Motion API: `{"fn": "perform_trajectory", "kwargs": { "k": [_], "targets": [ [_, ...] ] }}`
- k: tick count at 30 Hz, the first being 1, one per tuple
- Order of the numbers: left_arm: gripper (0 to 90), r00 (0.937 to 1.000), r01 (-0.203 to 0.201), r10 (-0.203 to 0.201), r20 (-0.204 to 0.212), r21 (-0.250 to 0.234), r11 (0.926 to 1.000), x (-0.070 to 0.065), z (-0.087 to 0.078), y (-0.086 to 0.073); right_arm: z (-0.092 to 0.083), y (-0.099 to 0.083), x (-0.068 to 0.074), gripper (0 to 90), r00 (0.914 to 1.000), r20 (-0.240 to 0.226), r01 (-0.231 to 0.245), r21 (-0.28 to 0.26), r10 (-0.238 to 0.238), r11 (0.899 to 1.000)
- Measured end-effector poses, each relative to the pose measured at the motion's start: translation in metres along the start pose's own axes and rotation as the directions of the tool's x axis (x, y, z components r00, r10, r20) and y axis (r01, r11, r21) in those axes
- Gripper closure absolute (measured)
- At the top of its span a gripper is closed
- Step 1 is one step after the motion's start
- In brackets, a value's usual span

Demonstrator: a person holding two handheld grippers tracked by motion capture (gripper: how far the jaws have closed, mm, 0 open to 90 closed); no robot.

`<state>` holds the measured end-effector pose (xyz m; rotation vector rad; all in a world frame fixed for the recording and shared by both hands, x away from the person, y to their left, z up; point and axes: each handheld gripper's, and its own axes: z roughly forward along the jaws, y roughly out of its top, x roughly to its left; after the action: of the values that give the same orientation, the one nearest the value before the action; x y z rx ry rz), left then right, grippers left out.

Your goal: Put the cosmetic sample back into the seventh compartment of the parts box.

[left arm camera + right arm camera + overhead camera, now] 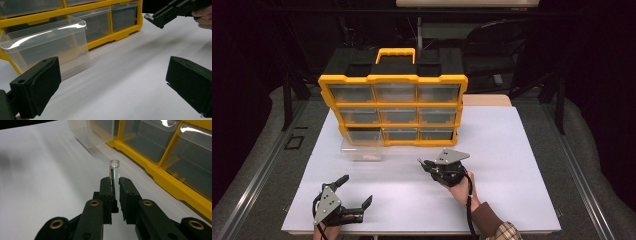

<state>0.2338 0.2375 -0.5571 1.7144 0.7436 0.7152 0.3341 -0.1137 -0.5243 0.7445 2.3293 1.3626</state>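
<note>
A yellow and black organizer [394, 95] with clear drawers stands at the back of the white table [512, 150]. Its bottom-left drawer [362, 149] [47, 42] is pulled out onto the table in front of it. My right gripper [420, 161] [115, 185] is shut on a small clear glass tube [114, 171], which sticks out past the jaw tips; it hovers right of the pulled-out drawer. The right gripper's tip [150, 18] shows at top right in the left gripper view. My left gripper [357, 191] [112, 77] rests near the table's front-left edge, jaws wide apart, nothing between them.
The organizer [175, 152] runs along the right side of the right gripper view, close to the jaws. A dark chair [492, 45] and table legs stand behind the table. Grey padding [257, 165] flanks the table on both sides.
</note>
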Motion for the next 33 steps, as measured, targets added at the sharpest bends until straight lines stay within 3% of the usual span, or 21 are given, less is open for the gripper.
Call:
{"fn": "perform_trajectory", "kwargs": {
  "k": [33],
  "targets": [
    [0.0,1.0000,0.001,-0.001,0.000,-0.004,1.0000,0.000,-0.001,0.000,0.018,0.021,-0.001,80.9,0.9999,-0.004,0.012,-0.025,-0.012,1.000]
  ]
}}
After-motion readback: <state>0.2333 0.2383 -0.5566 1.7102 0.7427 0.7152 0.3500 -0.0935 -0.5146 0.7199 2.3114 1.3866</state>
